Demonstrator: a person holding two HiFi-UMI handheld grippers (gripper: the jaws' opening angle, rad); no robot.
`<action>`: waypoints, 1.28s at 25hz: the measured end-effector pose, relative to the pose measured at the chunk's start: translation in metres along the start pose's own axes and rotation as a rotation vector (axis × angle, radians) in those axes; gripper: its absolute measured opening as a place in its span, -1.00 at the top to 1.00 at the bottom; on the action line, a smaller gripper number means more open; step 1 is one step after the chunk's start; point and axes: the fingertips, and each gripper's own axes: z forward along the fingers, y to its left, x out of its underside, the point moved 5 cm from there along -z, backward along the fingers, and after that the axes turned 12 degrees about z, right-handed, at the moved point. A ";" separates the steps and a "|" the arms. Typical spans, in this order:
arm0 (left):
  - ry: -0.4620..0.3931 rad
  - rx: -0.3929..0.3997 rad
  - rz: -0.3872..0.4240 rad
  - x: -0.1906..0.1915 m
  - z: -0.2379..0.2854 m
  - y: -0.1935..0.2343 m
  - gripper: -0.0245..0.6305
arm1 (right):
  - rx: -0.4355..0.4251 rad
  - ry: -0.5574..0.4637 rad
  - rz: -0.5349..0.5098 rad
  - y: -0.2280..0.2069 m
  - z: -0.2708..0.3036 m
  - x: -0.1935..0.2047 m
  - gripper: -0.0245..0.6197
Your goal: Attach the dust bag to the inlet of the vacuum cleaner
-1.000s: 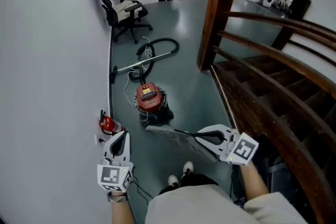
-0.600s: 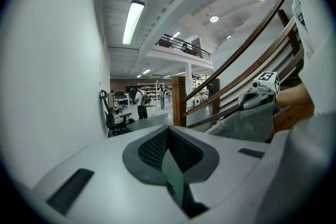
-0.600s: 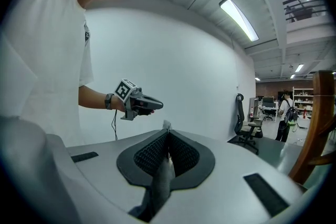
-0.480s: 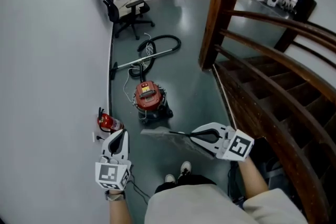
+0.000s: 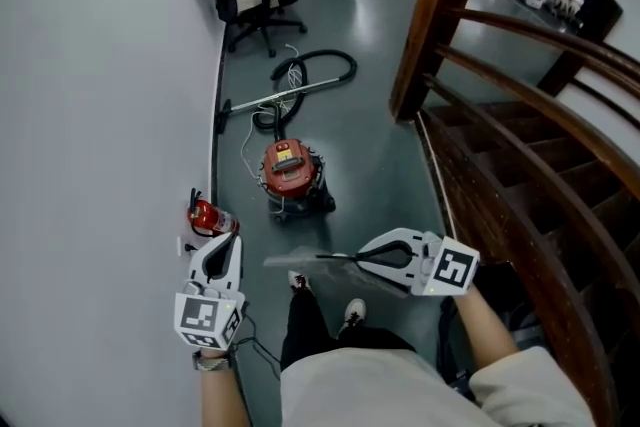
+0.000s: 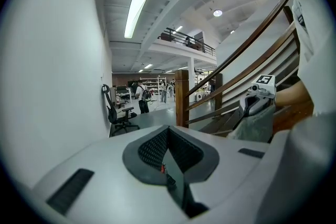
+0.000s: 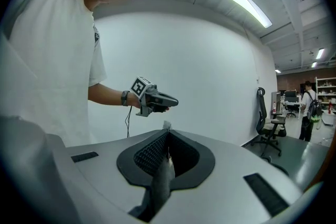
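Dust bag hangs pinched in right gripper, well apart from vacuum cleaner near floor's left edge; left gripper pressed together, empty, best opened to steady bag's mouth at inlet.

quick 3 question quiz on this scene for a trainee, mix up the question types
1. True or false: the dust bag is already fitted on the red vacuum cleaner.
2. Which tongs hold the dust bag? A) left B) right C) neither
3. Fill in: the vacuum cleaner stands on the ____.

Key:
1. False.
2. B. The right tongs are shut on it. The left tongs are shut and empty.
3. Floor.
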 end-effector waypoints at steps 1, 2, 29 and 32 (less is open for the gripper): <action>0.001 0.009 -0.004 0.004 0.005 0.003 0.93 | -0.015 0.009 -0.015 -0.004 0.004 0.002 0.83; 0.000 0.021 -0.008 0.009 0.011 0.006 0.93 | -0.029 0.015 -0.023 -0.008 0.008 0.005 0.83; 0.043 0.233 -0.093 0.143 0.233 0.094 0.93 | -0.148 0.211 0.164 -0.141 0.131 0.136 0.83; 0.074 0.259 -0.097 0.165 0.252 0.091 0.93 | -0.164 0.225 0.196 -0.148 0.137 0.156 0.83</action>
